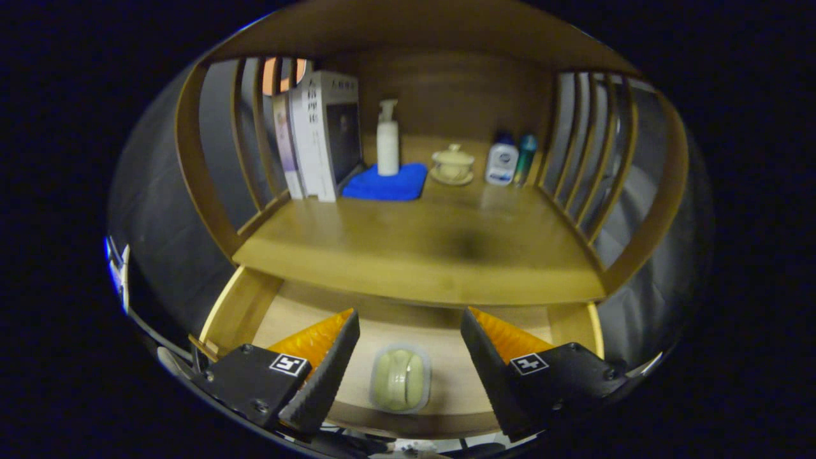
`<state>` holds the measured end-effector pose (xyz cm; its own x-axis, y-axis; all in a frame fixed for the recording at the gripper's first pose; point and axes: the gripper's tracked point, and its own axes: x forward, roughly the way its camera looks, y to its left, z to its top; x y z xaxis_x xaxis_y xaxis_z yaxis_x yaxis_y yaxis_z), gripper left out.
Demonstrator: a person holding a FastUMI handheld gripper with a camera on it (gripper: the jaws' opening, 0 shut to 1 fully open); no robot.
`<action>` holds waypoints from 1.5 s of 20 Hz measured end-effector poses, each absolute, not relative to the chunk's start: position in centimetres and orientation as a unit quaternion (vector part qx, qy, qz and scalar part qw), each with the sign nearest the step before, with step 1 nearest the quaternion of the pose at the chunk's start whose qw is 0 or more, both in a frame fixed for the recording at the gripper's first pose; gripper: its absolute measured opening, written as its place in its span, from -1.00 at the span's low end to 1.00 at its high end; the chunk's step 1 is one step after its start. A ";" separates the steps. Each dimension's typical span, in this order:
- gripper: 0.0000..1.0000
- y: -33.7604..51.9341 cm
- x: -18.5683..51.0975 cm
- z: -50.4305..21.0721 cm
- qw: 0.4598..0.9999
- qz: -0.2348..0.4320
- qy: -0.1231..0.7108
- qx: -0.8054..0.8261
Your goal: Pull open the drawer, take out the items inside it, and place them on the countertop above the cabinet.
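My gripper hangs over the pulled-out drawer with its fingers spread wide, touching nothing. Between them, on the drawer's pale wooden floor, lies a small soap box with a clear rounded shell and a pale green bar inside; it sits apart from both fingers, closer to the near wall of the drawer than to the far end.

Beyond the fingers the countertop runs across above the drawer, its near half bare. At its far end, from left to right: a few books standing upright against the left slatted side, a white pump bottle standing on a folded blue cloth, a lidded teacup on a saucer, a white bottle with a dark cap, and just right of it a slim teal bottle.
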<state>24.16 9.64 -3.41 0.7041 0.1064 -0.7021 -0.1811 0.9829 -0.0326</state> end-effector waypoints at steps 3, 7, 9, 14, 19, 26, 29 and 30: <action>0.96 9.4 23.9 -6.0 0.892 0.076 0.441 -0.063; 0.76 10.2 22.1 -9.9 0.853 0.069 0.515 -0.044; 0.58 9.5 21.6 -11.2 0.837 0.066 0.541 -0.053; 0.00 8.5 21.2 -13.3 0.822 0.039 0.563 -0.074; -0.55 8.6 21.3 -12.9 0.827 0.047 0.556 -0.071; -0.61 7.7 21.3 -10.1 0.839 0.047 0.539 -0.055; -0.61 7.0 21.2 -7.4 0.848 0.048 0.525 -0.053; -0.61 6.9 21.1 -6.3 0.851 0.049 0.520 -0.051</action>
<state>21.12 6.89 -6.27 0.4551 0.0292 -0.8899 -0.1360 0.9900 -0.0371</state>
